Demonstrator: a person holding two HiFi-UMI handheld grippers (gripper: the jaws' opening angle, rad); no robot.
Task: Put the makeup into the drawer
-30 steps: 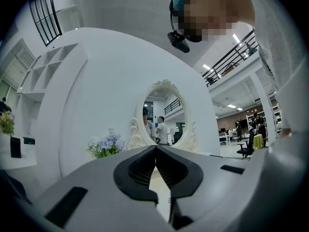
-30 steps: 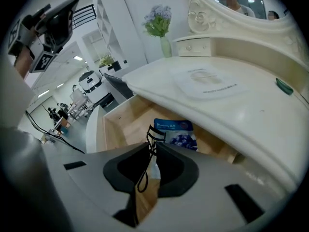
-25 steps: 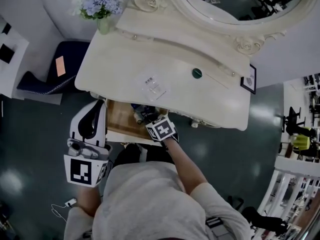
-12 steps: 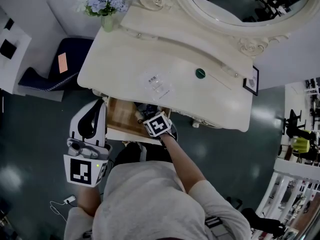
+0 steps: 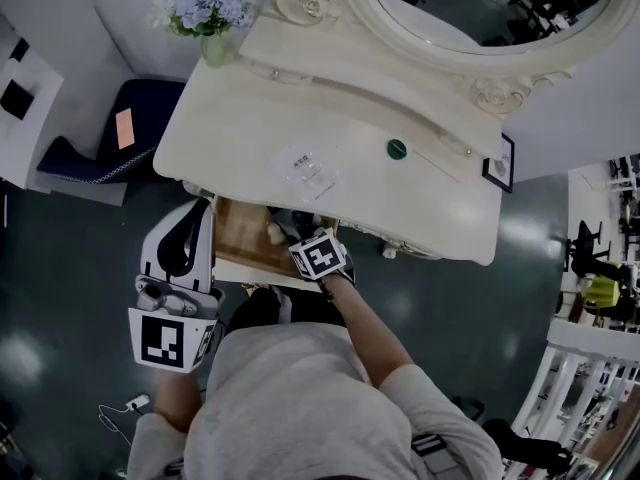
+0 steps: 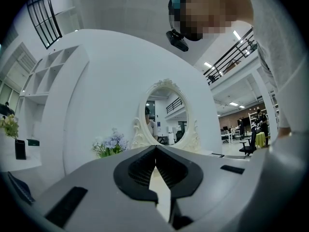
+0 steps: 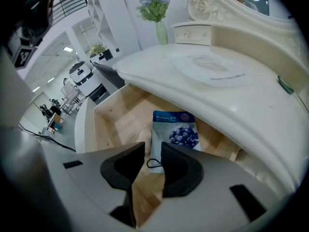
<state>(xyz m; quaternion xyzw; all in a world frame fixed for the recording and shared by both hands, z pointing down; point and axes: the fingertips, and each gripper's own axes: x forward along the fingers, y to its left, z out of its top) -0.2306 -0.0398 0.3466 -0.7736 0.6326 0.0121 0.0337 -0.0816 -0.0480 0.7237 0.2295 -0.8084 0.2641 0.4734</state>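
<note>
- We hold the right gripper [image 7: 152,154] with jaws apart and empty over the sachet [image 7: 175,134], which lies in the open drawer [image 7: 118,115], under the desk's [image 7: 159,66] front edge.
- The left gripper's [image 6: 155,151] jaws are together and empty.
- Risk: shutting the drawer could jam the sachet against that edge.

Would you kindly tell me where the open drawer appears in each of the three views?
Head view: the drawer lies left of centre, under the table's front edge.
Left gripper view: not in it.
Right gripper view: the drawer fills the lower centre, holding a blue packet.
Shared landmark: the flowers, seen in all three.
</note>
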